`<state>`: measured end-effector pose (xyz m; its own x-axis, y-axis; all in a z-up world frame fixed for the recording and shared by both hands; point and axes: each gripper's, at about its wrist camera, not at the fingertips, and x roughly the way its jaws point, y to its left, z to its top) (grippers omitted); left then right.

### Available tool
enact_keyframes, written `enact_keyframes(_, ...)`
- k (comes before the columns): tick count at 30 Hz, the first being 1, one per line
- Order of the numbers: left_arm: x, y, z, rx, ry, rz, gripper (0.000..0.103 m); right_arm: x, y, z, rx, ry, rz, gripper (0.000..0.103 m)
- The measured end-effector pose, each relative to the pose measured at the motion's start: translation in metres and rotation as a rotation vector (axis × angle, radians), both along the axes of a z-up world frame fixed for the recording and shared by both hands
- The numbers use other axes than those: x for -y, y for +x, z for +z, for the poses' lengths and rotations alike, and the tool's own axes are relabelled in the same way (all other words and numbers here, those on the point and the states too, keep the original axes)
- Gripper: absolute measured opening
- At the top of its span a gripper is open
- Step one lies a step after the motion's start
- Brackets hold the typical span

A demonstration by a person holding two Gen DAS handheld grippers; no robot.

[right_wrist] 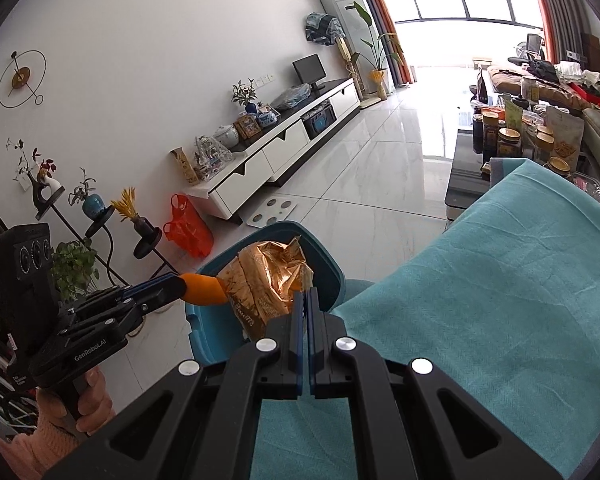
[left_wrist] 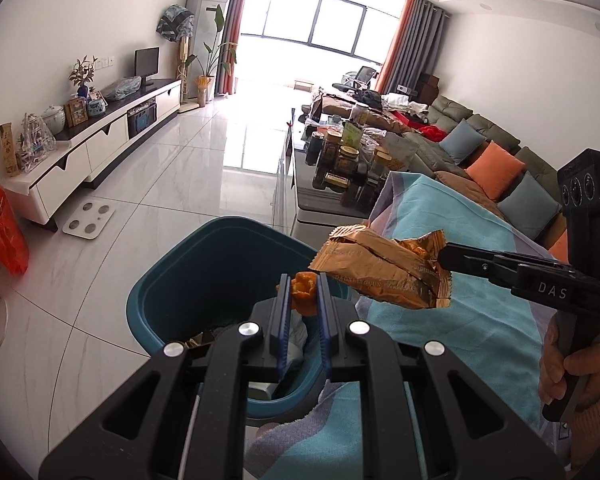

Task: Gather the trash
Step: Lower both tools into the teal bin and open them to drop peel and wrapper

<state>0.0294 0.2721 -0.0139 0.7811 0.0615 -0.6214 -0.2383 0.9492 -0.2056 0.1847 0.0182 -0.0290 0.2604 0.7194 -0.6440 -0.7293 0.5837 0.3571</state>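
**Both grippers loaded over the bin**

Living room, pale tiled floor [left_wrist: 172, 184], bright window at the far end. TV cabinet [left_wrist: 112, 136] is running along the wall; a red bag [left_wrist: 4, 232] is leaning near its end. Low table [right_wrist: 466, 184] crowded with jars is standing beside a sofa [left_wrist: 496, 148] with cushions. Teal cloth [right_wrist: 500, 300] is covering the near surface.

Bin [left_wrist: 172, 280], teal, is sitting on the floor just beside the cloth edge. Some rubbish is lying inside; what it is cannot be made out, since the gripper body is blocking most of the opening.

Left gripper [left_wrist: 303, 286]: jaws are standing nearly closed, pinching an orange peel [left_wrist: 302, 294] between the blue pads. Peel is hanging above the bin mouth. In the right wrist view the same peel [right_wrist: 204, 288] is sticking out past the fingertips.

Right gripper [right_wrist: 304, 300]: jaws are pressing fully together on one corner of a gold wrapper [right_wrist: 272, 280]. Wrapper is crumpled, torn open at one end, and hanging in the air over the bin's near rim. From the left wrist view the wrapper [left_wrist: 380, 268] is sitting just beside the peel, possibly touching it.

A hand [left_wrist: 572, 364] is gripping the right gripper's handle.
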Motion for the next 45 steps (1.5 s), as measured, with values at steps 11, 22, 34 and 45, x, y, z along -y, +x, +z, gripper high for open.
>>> enact_keyframes(11,-0.013,0.008,-0.012,-0.027,-0.017,0.035,0.013,-0.034,0.003,-0.008,0.000,-0.052,0.023,0.001)
enact_keyframes(22,-0.024,0.020,-0.029,-0.067,-0.029,0.071,0.013,-0.062,0.004,-0.018,-0.006,-0.095,0.032,0.001)
enact_keyframes(34,-0.024,0.032,-0.039,-0.094,-0.034,0.094,0.013,-0.085,0.002,-0.029,-0.020,-0.127,0.046,0.001)
enact_keyframes(45,-0.031,0.037,-0.048,-0.112,-0.039,0.098,0.013,-0.098,0.006,-0.030,-0.034,-0.138,0.051,0.001)
